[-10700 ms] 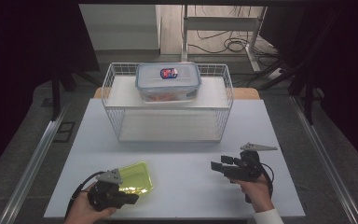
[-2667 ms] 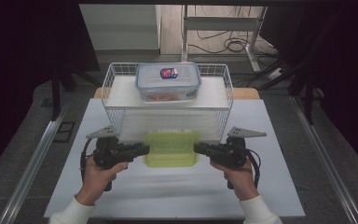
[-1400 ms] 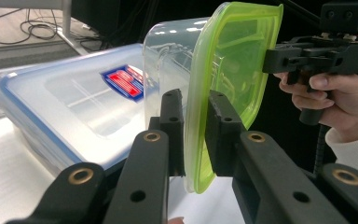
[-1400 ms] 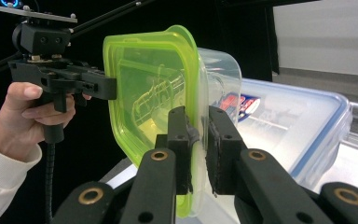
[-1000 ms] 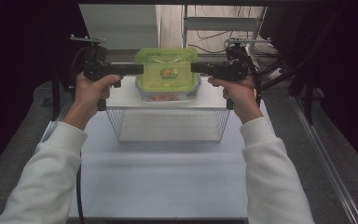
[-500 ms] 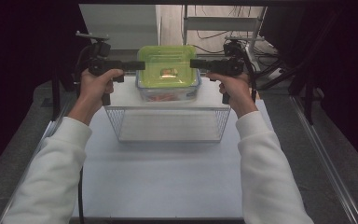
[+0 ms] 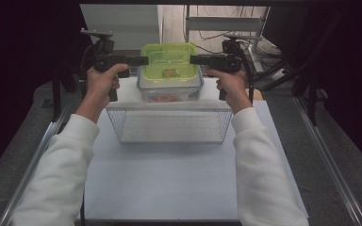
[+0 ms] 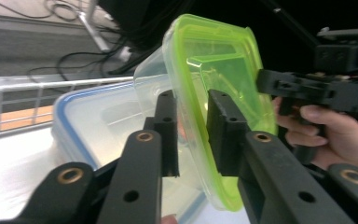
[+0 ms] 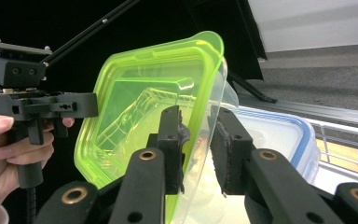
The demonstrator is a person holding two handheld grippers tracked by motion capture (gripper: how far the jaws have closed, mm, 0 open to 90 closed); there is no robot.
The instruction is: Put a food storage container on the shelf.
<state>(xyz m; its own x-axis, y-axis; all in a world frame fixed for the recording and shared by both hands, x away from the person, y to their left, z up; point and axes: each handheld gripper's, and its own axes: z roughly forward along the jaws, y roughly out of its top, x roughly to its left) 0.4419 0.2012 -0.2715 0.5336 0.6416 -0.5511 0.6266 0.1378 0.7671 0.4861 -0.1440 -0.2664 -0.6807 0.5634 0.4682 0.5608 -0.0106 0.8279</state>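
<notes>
The green-lidded container now sits stacked on the blue-lidded box in the wire basket at the far side. Both the left gripper and right gripper have just been opening, fingers loosened around its rim; only withdrawing seems left

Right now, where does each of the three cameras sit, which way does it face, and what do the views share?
High view: above the person's side, facing forward and down on the white table; both sleeved forearms, left tool and right tool.
Left gripper view: rides the left tool, looking across the green-lidded container at the other hand.
Right gripper view: rides the right tool, facing the opposite hand.
Shared: the green-lidded container over the blue-lidded container between both tools.
</notes>
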